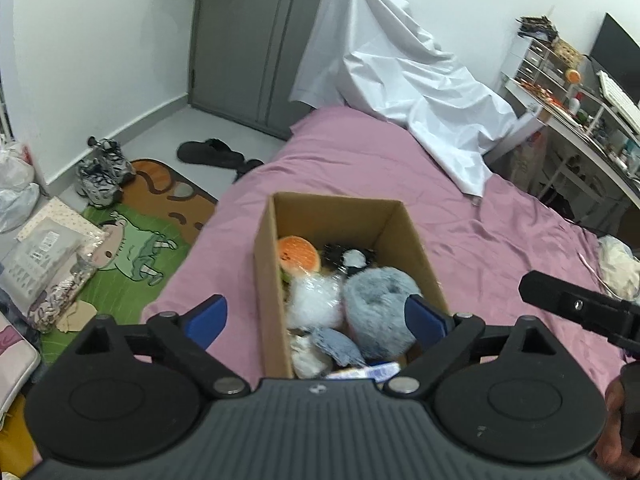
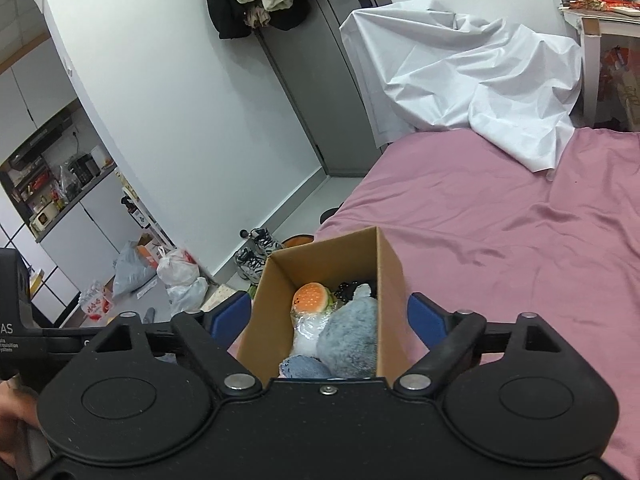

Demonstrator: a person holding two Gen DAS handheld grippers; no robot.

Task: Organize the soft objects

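Observation:
An open cardboard box (image 1: 267, 256) sits on the pink bed (image 1: 500, 240). It holds an orange burger plush (image 1: 298, 255), a grey fluffy plush (image 1: 378, 300), a white wrapped plush (image 1: 314, 300), a black-and-white toy (image 1: 350, 258) and a blue-grey piece (image 1: 336, 344). My left gripper (image 1: 316, 318) is open and empty above the box's near end. My right gripper (image 2: 330, 316) is open and empty, its blue pads either side of the box (image 2: 390, 280). The burger (image 2: 312, 298) and the grey plush (image 2: 354, 336) show there too.
A white sheet (image 1: 400, 68) is draped at the bed's far end. A desk with drawers (image 1: 568, 92) stands at the right. Sneakers (image 1: 102, 172), a green rug (image 1: 132, 240) and plastic bags (image 2: 176, 272) are on the floor to the left. A white cloth (image 1: 618, 264) lies on the bed's right.

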